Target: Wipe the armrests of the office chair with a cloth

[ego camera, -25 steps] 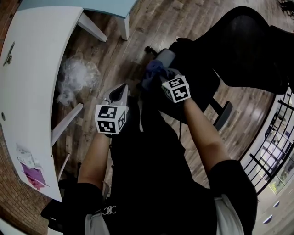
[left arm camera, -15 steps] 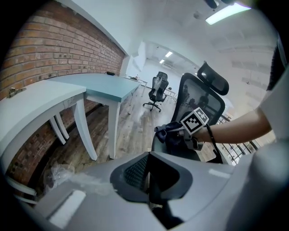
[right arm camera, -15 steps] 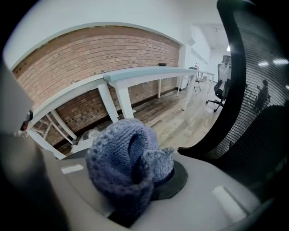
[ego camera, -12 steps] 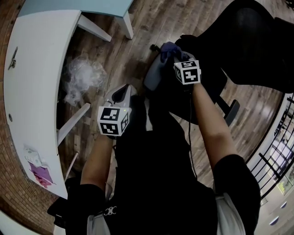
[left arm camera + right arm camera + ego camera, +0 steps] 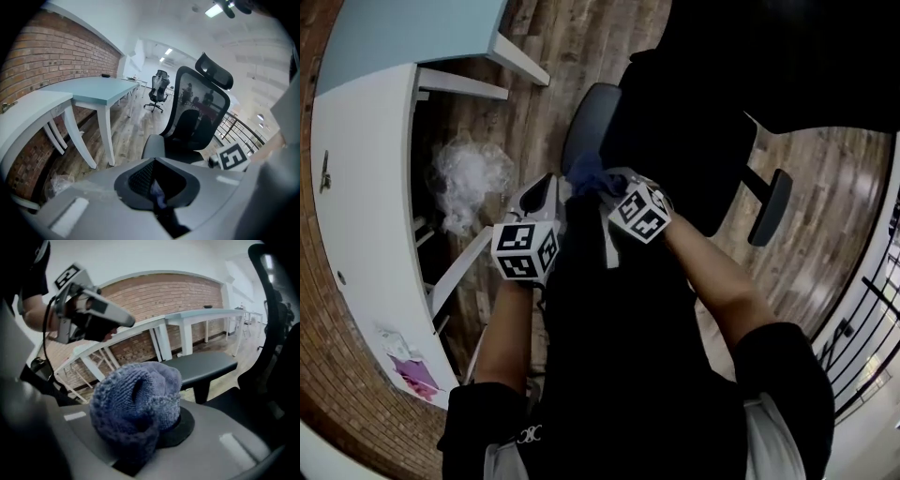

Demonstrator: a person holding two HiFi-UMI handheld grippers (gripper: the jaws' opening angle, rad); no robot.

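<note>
The black office chair [image 5: 694,103] stands in front of me, its grey left armrest [image 5: 589,117] beside the seat and the other armrest [image 5: 772,206] at the right. My right gripper [image 5: 602,180] is shut on a bunched blue cloth [image 5: 584,172] at the near end of the left armrest. In the right gripper view the cloth [image 5: 136,404] fills the jaws, with the armrest pad [image 5: 201,365] just beyond it. My left gripper [image 5: 545,186] hangs to the left of the cloth, jaws together, holding nothing. It points at the chair back [image 5: 199,117].
A curved white desk [image 5: 366,187] and a light blue table [image 5: 412,33] stand at the left by a brick wall. Crumpled clear plastic [image 5: 469,173] lies on the wooden floor under the desk. A black railing [image 5: 872,319] runs at the right.
The right gripper with the cloth has slid from the armrest's far end back to its near end. The left gripper has stayed beside it.
</note>
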